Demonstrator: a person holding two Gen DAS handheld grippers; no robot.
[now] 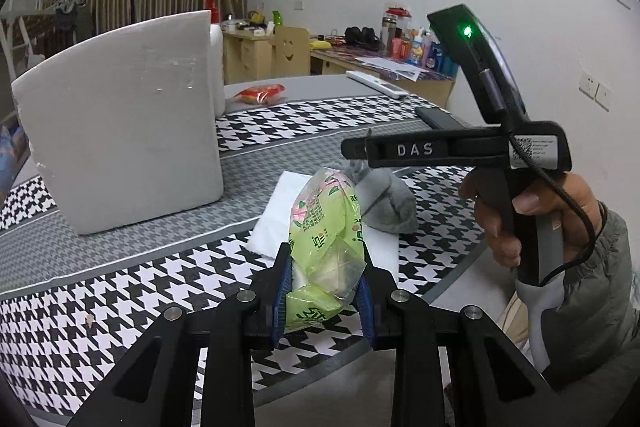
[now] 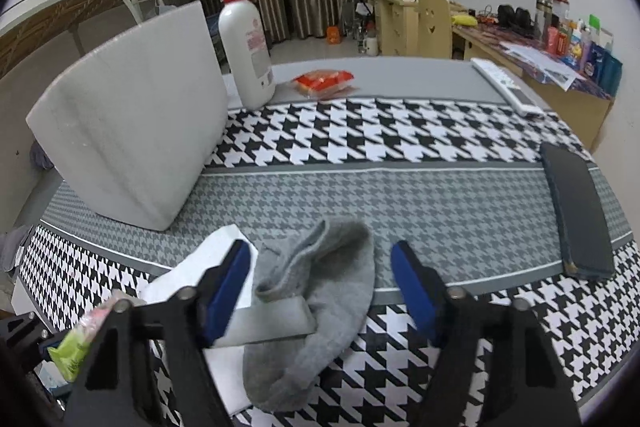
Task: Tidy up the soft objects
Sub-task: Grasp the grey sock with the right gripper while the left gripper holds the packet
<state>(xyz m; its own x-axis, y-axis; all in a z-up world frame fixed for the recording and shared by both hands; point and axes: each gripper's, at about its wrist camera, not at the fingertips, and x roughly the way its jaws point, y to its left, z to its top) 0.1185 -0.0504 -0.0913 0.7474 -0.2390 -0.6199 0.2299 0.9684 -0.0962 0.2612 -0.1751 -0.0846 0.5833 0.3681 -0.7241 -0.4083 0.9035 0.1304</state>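
My left gripper (image 1: pixel 326 267) is shut on a light green plastic packet of tissues (image 1: pixel 328 215), held up off the houndstooth tablecloth (image 1: pixel 120 307). The same packet (image 2: pixel 76 347) shows at the lower left of the right wrist view. A crumpled grey sock (image 2: pixel 332 287) lies partly on a white sheet (image 2: pixel 192 275). My right gripper (image 2: pixel 320 251) stands open astride the sock, its blue pads (image 2: pixel 230 283) on either side and not pressing it. In the left wrist view the right gripper (image 1: pixel 360 149), held by a hand, hangs just above the sock (image 1: pixel 388 203).
A white foam box (image 2: pixel 132 131) stands at the left, with a white pump bottle (image 2: pixel 248 51) behind it. Farther back lies a red packet (image 2: pixel 324 81). A white remote (image 2: pixel 508 87) and a dark flat case (image 2: pixel 580 211) lie at the right edge.
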